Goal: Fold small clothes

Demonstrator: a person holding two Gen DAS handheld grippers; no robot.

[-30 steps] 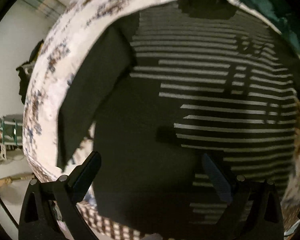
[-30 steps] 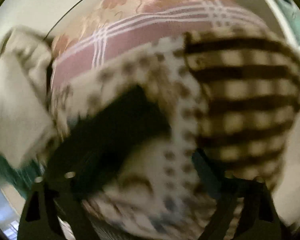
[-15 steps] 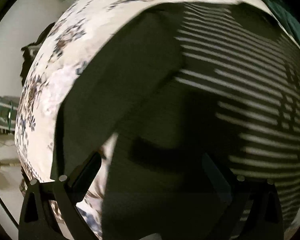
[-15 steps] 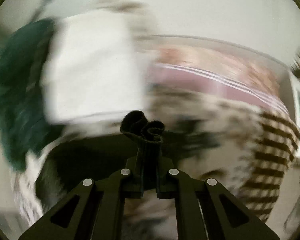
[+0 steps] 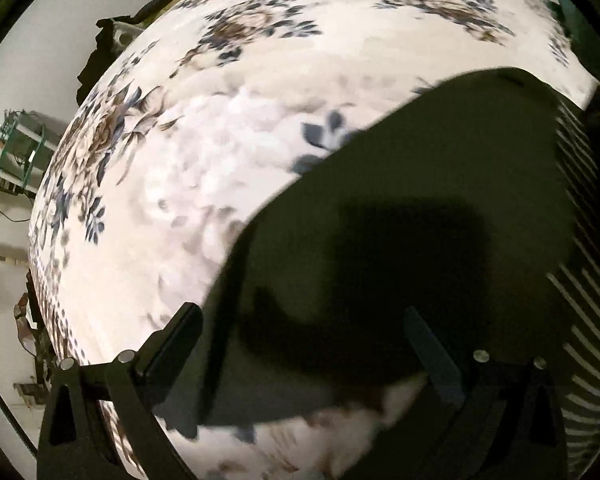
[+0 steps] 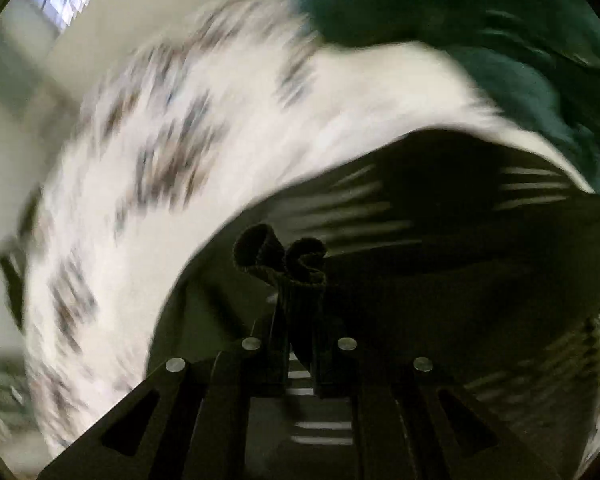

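My right gripper (image 6: 298, 280) pinches the dark striped garment's (image 6: 440, 280) bunched edge; my left gripper (image 5: 300, 344) points steeply down, jaws wide, empty.

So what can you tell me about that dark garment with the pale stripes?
The dark garment looks like soft knit fabric, near black, with thin pale stripes across part of it. It lies spread on a white floral bedcover. The right tool is shut on a bunched, curled edge of it. In the left view the plain dark part sits beneath the open left tool, which is not gripping it.
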